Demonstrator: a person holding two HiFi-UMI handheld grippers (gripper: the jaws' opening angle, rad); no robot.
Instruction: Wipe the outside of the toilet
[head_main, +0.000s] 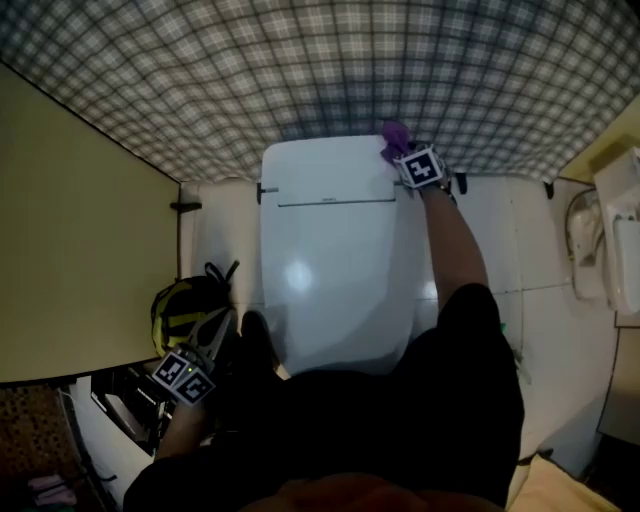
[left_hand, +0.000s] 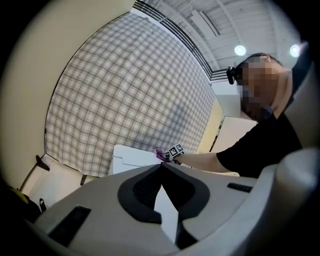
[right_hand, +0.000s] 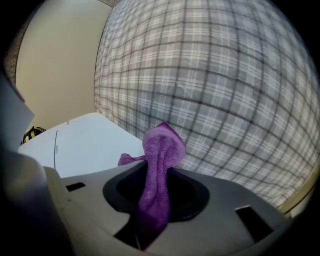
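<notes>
- Purple terry cloth (right_hand: 159, 165) is pinched in the right gripper (right_hand: 156, 197). The jaws are pressed onto its middle, so a fuzzy fold stands up past the tips and a loose end trails off to the side.
- White and glossy, the toilet (head_main: 335, 270) has its lid down, with a bright spot of light reflected on it. A boxy tank (head_main: 325, 170) stands at its back against the grey plaid wall (head_main: 300, 70).
- From the head view, the cloth sits at the tank's back right corner, right by the wall. Whether it actually presses on the tank top cannot be told.
- The left gripper (left_hand: 162, 172) is held low off the toilet's front left side, near a yellow and black item (head_main: 180, 305) on the pale floor (head_main: 500, 240). Its jaw tips meet with nothing between them.
- A bare forearm in a black sleeve reaches along the toilet's right side to the tank.
</notes>
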